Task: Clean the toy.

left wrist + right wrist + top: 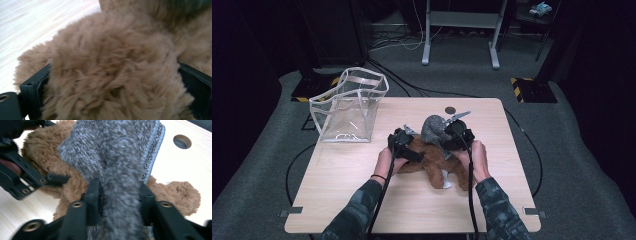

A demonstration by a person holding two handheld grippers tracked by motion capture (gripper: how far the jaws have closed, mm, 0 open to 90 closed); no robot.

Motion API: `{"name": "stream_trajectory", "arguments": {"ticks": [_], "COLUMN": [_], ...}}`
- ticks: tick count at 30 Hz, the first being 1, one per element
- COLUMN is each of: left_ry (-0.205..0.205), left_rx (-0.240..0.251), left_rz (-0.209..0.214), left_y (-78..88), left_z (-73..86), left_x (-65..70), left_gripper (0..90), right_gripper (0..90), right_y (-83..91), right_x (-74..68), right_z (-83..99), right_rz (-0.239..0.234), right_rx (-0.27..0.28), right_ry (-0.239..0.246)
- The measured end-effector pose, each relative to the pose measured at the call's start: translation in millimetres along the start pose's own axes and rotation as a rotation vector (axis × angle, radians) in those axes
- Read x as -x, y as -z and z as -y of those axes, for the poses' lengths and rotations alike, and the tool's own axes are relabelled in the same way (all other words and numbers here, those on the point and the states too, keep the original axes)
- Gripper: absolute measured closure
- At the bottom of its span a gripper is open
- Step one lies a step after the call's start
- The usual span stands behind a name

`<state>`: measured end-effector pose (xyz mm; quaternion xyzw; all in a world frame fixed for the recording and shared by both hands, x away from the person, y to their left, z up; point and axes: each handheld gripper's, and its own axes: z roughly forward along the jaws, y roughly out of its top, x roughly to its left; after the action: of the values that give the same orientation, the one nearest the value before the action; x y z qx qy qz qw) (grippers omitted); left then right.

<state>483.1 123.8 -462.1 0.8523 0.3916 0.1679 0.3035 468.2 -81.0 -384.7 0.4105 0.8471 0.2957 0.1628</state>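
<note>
Looks like a lab or recording studio, not a home. Small light-wood table (362, 200) stands alone mid-frame on grey carpet (572, 165), dark surroundings all round. Black cables (412, 87) snake across the floor from upper left toward the table. Yellow-black hazard tape (519, 82) marks stand bases at upper right and upper left. Grey metal desk legs (427, 35) at top centre, cables hanging behind them.

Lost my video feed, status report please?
Left gripper wide around brown plush toy. Right gripper clamps grey fuzzy cloth atop it. Clear bag stands apart.
</note>
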Motion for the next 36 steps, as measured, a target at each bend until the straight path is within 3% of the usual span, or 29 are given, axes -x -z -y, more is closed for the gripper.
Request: {"name": "stream_trajectory", "arguments": {"ticks": [2, 7, 9, 11, 14, 17, 22, 28, 36], "left_ry": [0.01, 0.025, 0.022, 0.023, 0.033, 0.038, 0.041, 0.035, 0.03], "left_rx": [0.016, 0.101, 0.1, 0.105, 0.102, 0.094, 0.077, 0.081, 0.085], "left_rz": [0.011, 0.016, 0.018, 0.012, 0.009, 0.01, 0.025, 0.021, 0.02], "left_y": [0.4, 0.2, 0.7, 0.1, -0.2, -0.7, -1.7, -2.1, -2.4], "left_z": [3.0, 13.9, 14.4, 14.0, 13.7, 13.8, 15.1, 16.9, 18.8], "left_x": [-1.4, -3.0, -3.3, -2.3, -2.5, -2.7, -5.3, -3.8, -2.1], "left_gripper": [3.3, 3.3, 3.3, 3.3, 3.4, 3.6, 3.7, 3.7, 3.7], "right_gripper": [50.0, 49.2, 50.6, 49.0, 54.2, 67.3, 76.7, 77.6, 77.9], "right_y": [2.6, 5.2, 1.8, -7.6, -25.3, -43.0, -51.0, -37.7, -28.6], "right_x": [-1.6, -2.3, -3.3, -3.5, -6.0, -9.4, -13.6, 7.1, 50.5], "right_z": [-4.8, -17.6, -23.9, -29.3, -35.0, -37.3, -34.7, -25.2, 1.5], "right_rz": [-0.009, -0.016, -0.019, -0.021, -0.016, -0.032, 0.017, 0.075, 0.139], "right_rx": [-0.013, 0.023, 0.044, 0.022, -0.014, -0.043, -0.04, -0.037, -0.052], "right_ry": [0.011, 0.018, 0.01, 0.008, 0.005, 0.001, 0.019, -0.012, -0.133]}}
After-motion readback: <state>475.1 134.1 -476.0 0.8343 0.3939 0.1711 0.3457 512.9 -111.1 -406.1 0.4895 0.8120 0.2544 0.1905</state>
